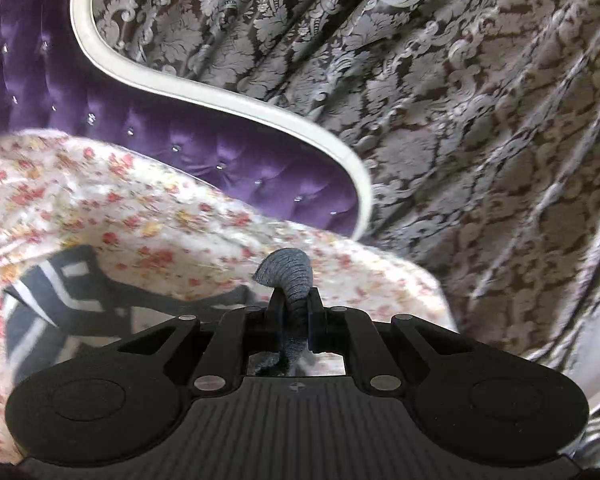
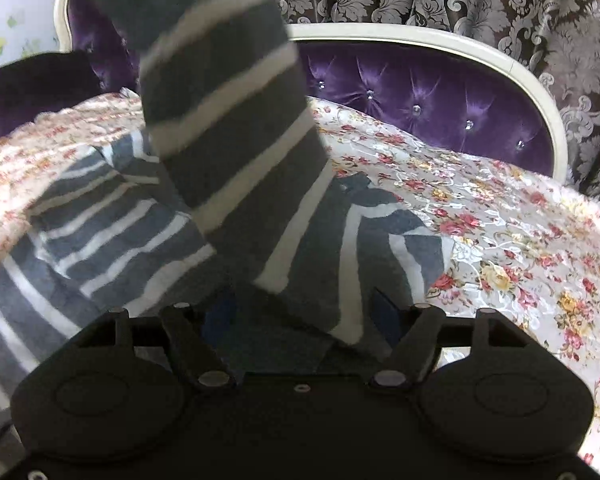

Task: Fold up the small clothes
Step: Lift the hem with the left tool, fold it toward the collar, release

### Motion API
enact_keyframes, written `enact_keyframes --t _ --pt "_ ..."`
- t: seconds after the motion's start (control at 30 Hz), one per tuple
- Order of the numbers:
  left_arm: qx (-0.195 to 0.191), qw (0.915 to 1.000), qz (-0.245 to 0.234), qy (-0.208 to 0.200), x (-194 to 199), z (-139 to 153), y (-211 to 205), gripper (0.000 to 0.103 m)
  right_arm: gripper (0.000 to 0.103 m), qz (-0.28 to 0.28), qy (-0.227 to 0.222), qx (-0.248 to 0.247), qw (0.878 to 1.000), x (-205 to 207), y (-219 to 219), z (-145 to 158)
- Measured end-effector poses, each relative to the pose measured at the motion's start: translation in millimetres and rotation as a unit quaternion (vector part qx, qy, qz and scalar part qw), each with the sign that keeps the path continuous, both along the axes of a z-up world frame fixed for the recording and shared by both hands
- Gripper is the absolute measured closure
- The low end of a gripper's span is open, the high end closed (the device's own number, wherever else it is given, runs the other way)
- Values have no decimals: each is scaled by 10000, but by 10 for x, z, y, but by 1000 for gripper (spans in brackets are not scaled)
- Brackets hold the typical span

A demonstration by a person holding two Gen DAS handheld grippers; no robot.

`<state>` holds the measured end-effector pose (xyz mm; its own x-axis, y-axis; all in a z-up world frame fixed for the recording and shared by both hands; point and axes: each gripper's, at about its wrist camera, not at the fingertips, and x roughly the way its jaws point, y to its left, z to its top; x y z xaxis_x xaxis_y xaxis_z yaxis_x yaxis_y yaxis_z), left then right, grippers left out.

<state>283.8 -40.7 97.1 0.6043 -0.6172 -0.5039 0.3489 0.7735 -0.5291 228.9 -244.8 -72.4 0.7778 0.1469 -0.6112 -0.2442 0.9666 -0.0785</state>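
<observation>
A grey garment with white stripes point(image 2: 228, 120) hangs down from above in the right wrist view. Its lower part spreads over the floral bedspread point(image 2: 500, 220). My right gripper point(image 2: 302, 312) is open, jaws wide, with the hanging end of the garment between them; the right blue pad point(image 2: 384, 308) stands apart from the cloth. In the left wrist view my left gripper point(image 1: 296, 306) is shut on a rolled grey edge of the garment point(image 1: 288, 274), which pokes up past the fingertips. More striped cloth point(image 1: 60, 292) lies below at the left on the bedspread point(image 1: 140, 200).
A purple tufted headboard point(image 2: 420, 92) with a white frame point(image 1: 220, 96) borders the far side of the bed. Behind it hangs a dark curtain with a silver pattern point(image 1: 460, 120). A dark purple cushion point(image 2: 32, 84) sits at the far left.
</observation>
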Motion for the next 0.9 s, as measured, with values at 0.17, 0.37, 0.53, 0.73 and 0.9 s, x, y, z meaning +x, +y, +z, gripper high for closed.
enact_keyframes --t 0.17,0.37,0.53,0.73,0.9 --pt "31 9998 156 123 20 -116 136 93 30 -643 91 -320 9974 116 -145 -74" --pt "558 9964 478 425 88 -514 394 93 35 -1227 562 -155 9907 79 -586 -63" --pt "781 9909 642 884 104 -946 615 93 35 -1370 756 215 9875 69 -798 -61" --pt "1184 9846 790 1010 126 -1277 778 93 35 -1429 853 119 9860 27 -813 -60" --pt "1632 9792 759 934 150 -1446 811 84 35 -1495 949 163 9841 46 -916 -49"
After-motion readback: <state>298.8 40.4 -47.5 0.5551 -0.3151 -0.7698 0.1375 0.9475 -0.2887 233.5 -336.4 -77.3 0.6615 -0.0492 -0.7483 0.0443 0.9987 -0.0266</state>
